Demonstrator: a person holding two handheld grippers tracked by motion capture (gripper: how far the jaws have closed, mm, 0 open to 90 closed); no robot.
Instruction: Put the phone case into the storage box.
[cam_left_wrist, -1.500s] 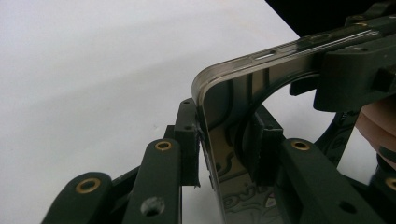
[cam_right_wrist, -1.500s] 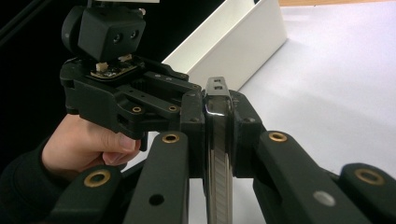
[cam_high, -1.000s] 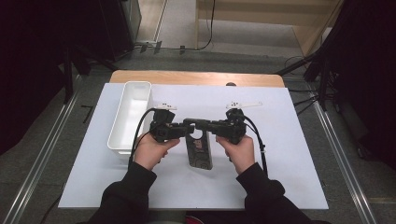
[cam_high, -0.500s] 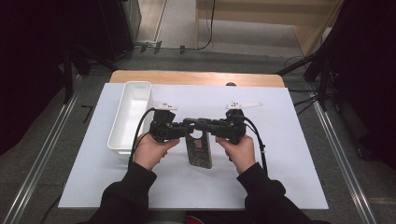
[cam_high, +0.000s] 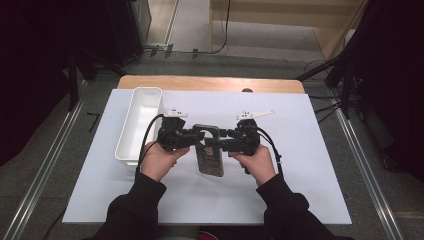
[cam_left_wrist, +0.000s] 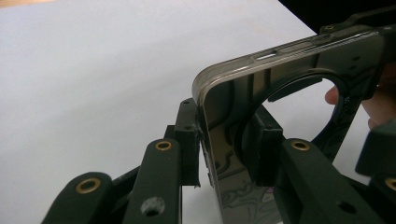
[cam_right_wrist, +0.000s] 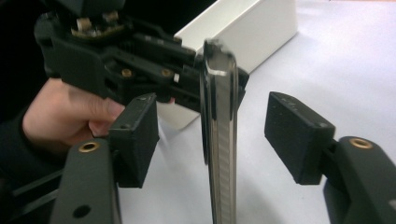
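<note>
A glossy dark phone case (cam_high: 209, 156) with a round ring opening hangs over the white mat at mid-table, upper end raised between the two hands. My left gripper (cam_high: 196, 138) comes in from the left and is shut on the case's upper end; its pads (cam_left_wrist: 189, 149) press both faces of the case (cam_left_wrist: 243, 88). My right gripper (cam_high: 220, 142) faces it from the right. Its jaws have just been opening. The case edge (cam_right_wrist: 219, 140) stands between the right gripper (cam_right_wrist: 218, 135) pads (cam_right_wrist: 299, 135) with a gap on each side.
A long white bin (cam_high: 142, 120) stands on the left of the mat, just beyond the left hand, and shows behind the case as the bin (cam_right_wrist: 243, 28). The white mat (cam_high: 300, 170) covers a wooden table (cam_high: 210, 82). Dark floor and rails surround it.
Both hands and the case stay where they were. The right gripper's jaws sit a little wider around the case than before.
</note>
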